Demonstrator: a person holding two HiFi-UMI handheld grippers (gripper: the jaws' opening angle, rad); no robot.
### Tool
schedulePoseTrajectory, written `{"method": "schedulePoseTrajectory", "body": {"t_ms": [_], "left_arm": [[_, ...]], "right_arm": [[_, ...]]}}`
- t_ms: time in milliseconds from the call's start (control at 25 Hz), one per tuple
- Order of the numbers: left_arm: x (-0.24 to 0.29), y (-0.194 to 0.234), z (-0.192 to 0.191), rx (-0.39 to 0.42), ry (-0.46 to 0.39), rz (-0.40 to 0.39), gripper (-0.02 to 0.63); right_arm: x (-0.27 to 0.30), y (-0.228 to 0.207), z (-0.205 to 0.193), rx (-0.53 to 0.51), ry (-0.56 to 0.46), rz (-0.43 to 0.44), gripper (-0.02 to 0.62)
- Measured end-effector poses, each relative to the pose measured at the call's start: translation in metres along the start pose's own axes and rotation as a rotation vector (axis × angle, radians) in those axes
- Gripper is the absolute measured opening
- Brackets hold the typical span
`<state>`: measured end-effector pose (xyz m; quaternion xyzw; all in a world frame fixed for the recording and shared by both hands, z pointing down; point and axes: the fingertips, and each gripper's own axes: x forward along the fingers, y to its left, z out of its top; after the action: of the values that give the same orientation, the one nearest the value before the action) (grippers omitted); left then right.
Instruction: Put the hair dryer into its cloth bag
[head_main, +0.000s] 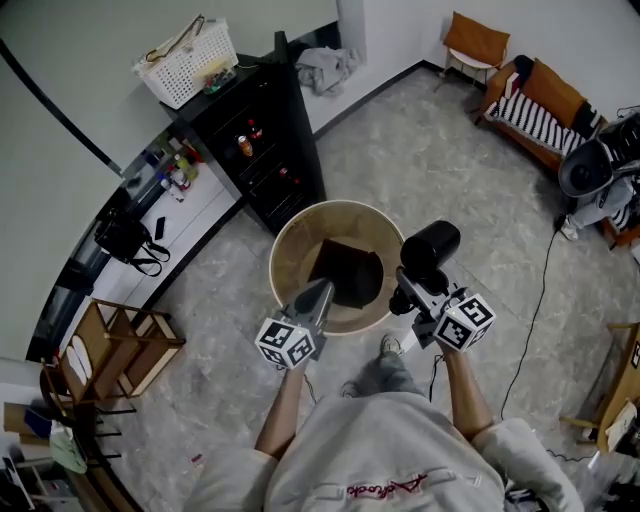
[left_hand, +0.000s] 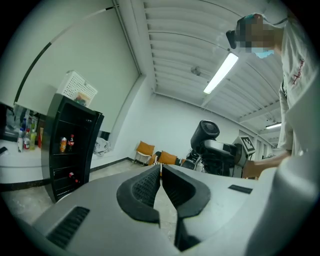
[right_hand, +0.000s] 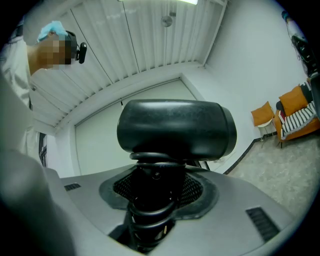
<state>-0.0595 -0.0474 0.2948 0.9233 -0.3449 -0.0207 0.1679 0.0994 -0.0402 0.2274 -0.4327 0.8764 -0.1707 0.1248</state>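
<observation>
**Desk:** What does the frame show?

**Photographer:** A person stands over a round table (head_main: 285, 248) with a gripper in each hand. The right gripper (head_main: 405, 300) is clamped on the handle of a black hair dryer (head_main: 432, 246). The dryer is held upright just off the table's right rim, with its barrel above the jaws. The left gripper (head_main: 322, 291) has its jaws pressed together with nothing between them, and it points in over the table's near rim.

**Desk:** And the bag?

**Photographer:** A dark cloth bag (head_main: 350, 272) lies flat at the middle of the table, touching neither gripper. I can't tell which side its mouth is on.

**Desk:** How will the dryer handle?

**Photographer:** It looks like a hard, rigid shell, smooth and probably a little slick. With the barrel riding above the grip it is likely top-heavy and may want to swing when tipped. Dark loops (right_hand: 150, 210) ring the handle at the jaws. They are probably the wound cord, which should give the pads some bite. The handle looks like the right place to hold it, low and firm.

**Desk:** And the bag itself?

**Photographer:** It is likely light and limp, so the mouth may sag shut. It probably needs the empty gripper to pinch one edge of the opening and lift it before the barrel goes in.
</observation>
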Motion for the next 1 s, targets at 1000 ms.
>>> {"method": "schedulePoseTrajectory", "body": {"t_ms": [1000], "left_arm": [[0.091, 0.070, -0.008, -0.064, 0.010, 0.275, 0.040]], "right_arm": [[0.108, -0.122, 0.002, 0.040, 0.185, 0.213, 0.209]]}}
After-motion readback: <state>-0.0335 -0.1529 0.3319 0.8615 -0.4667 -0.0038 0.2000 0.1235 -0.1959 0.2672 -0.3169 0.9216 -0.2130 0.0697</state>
